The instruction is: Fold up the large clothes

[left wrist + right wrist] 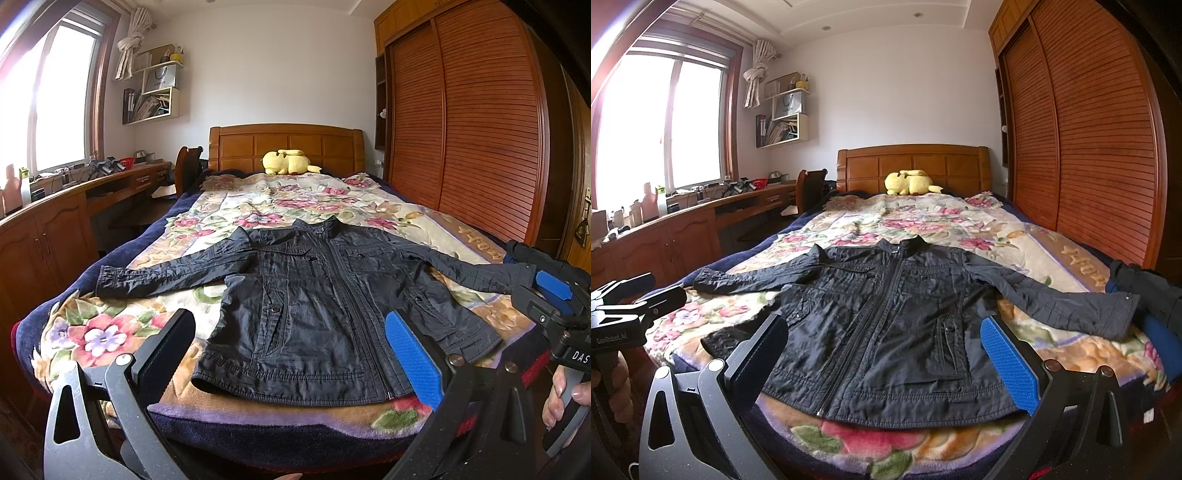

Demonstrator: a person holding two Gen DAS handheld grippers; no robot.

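Observation:
A dark navy zip jacket (314, 306) (886, 332) lies flat and face up on the floral blanket, collar toward the headboard, both sleeves spread out to the sides. My left gripper (291, 347) hovers open above the jacket's hem, its blue pad (413, 354) on the right. My right gripper (886, 350) is open too, held over the hem near the foot of the bed; from the left wrist view it shows at the right edge (554, 295), by the jacket's right cuff. Nothing is between either pair of fingers.
The bed (122, 254) fills the room's middle, with a yellow plush toy (288, 162) at the wooden headboard. A louvred wardrobe (480, 129) stands close along the right side. A curved wooden desk (66, 206) and a chair run along the left under the window. A dark bundle (1145, 288) sits at the bed's right edge.

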